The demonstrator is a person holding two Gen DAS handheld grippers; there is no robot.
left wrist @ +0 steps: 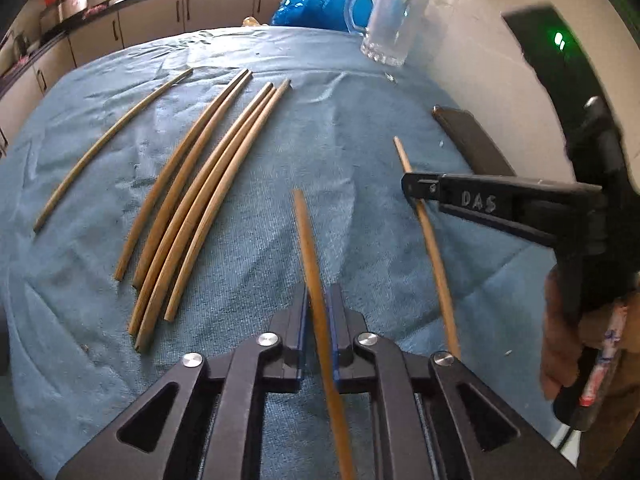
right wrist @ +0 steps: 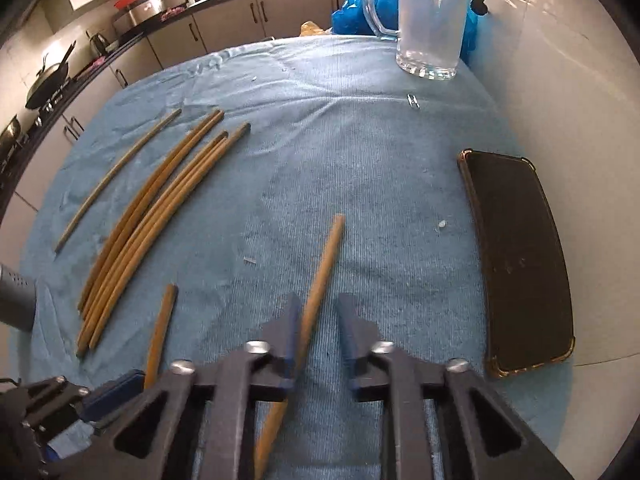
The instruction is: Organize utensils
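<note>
Fingers (left wrist: 302,320) of the left gripper (left wrist: 322,316) are clamped on the left chopstick (left wrist: 308,240), which runs forward between the pads and back under the body. To their left, six loose chopsticks (left wrist: 188,216) lie roughly parallel on the blue ribbed cloth (left wrist: 340,120), one set apart at the far left. Open cloth stretches ahead of both grippers. The right gripper (right wrist: 320,320) has its fingers apart: the right chopstick (right wrist: 326,260) passes between them, against the left pad, with a gap on its other side. All the sticks are slim, round, tan wood. Further right, a flat black phone (right wrist: 520,260) in a clear case lies near the cloth's edge. A clear glass mug (right wrist: 430,20) stands at the far right corner, beside the white tiled wall (right wrist: 560,100).
</note>
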